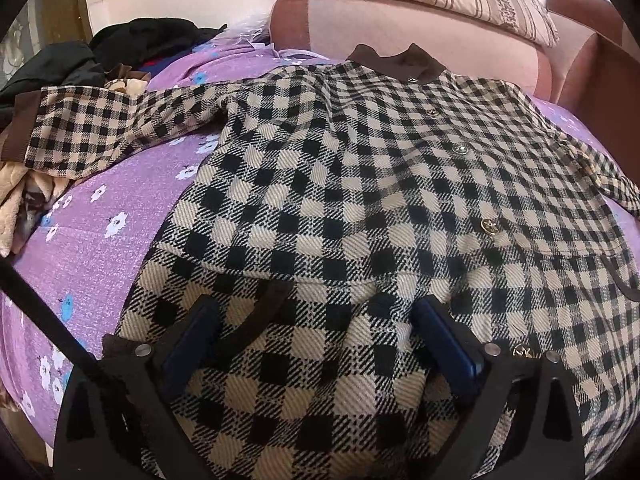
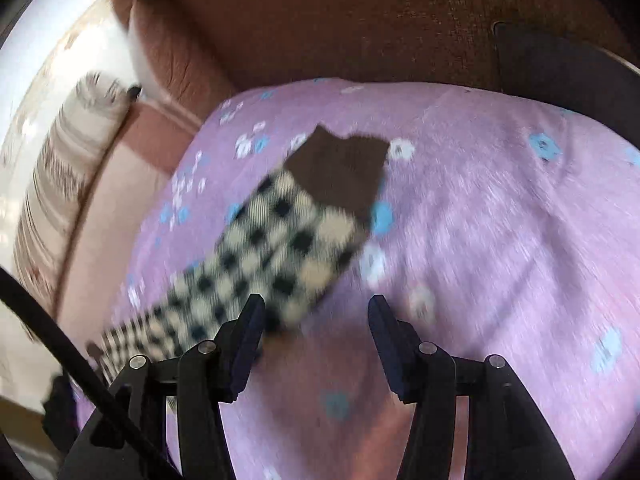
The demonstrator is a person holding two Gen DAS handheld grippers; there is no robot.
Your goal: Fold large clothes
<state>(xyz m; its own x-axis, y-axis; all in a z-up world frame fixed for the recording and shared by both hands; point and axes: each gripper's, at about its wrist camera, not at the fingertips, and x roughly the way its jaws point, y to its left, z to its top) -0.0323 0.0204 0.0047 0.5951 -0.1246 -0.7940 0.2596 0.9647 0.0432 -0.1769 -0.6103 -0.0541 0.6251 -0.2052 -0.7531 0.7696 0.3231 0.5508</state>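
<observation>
Looking down both claws, we are seeing the beige-and-black checked woven jacket with a brown knit collar (image 1: 360,184) lying spread face-up on the purple flowered bed sheet (image 1: 100,240), its collar pointing away from us toward the pink padded headboard (image 1: 400,28) and its hem running under the left claw (image 1: 316,340).

We are holding the left claw released, jaws standing wide apart, with the checked cloth of the lower front bulging up between the blue pads; the pads are not visibly pressing on it, so we are judging that nothing is gripped. The jacket's long axis is running straight ahead from this claw, hem near and collar far, with one sleeve (image 1: 100,132) stretching out to the left, well clear of the body.

We are keeping the right claw (image 2: 316,320) released too, jaws apart over bare sheet. The other checked sleeve with its brown knit cuff (image 2: 340,176) is lying just ahead and to the left of it, slanting from lower left to upper right, its near edge beside the left pad; the blur leaves contact uncertain.

We are judging that the right claw is the nearer one to this sleeve, and that folding it across the body means reaching forward-left along that slant.
</observation>
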